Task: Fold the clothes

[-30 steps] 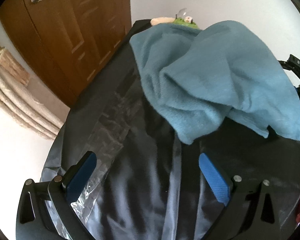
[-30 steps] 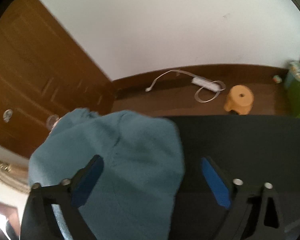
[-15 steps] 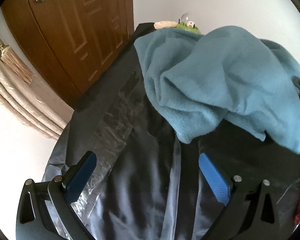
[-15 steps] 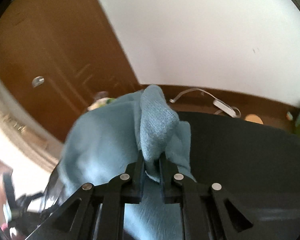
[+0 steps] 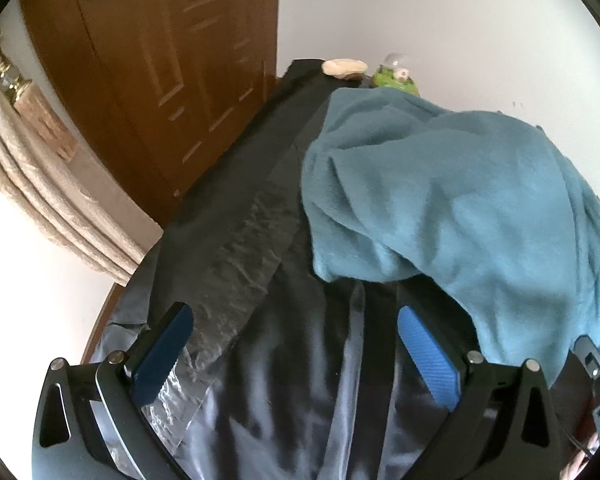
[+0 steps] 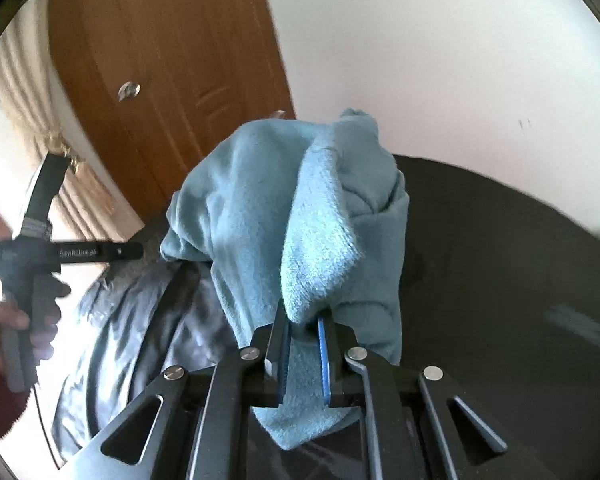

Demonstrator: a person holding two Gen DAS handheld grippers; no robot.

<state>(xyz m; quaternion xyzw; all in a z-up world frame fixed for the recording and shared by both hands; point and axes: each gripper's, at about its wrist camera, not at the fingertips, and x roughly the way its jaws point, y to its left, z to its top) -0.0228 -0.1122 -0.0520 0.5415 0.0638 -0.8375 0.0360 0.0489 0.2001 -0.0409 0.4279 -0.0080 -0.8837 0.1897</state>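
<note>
A teal fleece garment [image 5: 440,200] lies bunched and partly lifted over the black-covered table [image 5: 240,168]. My right gripper [image 6: 304,320] is shut on a fold of that teal garment [image 6: 320,240], and the cloth rises in a peak from its jaws. My left gripper [image 5: 296,344] is open, hovering over a shiny dark grey garment [image 5: 292,392] spread at the near edge, nothing between its blue pads [image 5: 428,352]. The left gripper's body [image 6: 40,256] and the hand holding it appear at the left of the right wrist view.
A strip of clear plastic film [image 5: 236,276] lies on the table's left side. At the far end sit a beige object [image 5: 344,68] and a green toy [image 5: 396,76]. A wooden door [image 5: 160,60] and a curtain [image 5: 32,184] stand to the left.
My right gripper went from open to shut on the teal garment and has lifted a fold of it. The left gripper stayed open over the grey garment, shifting its view slightly.
</note>
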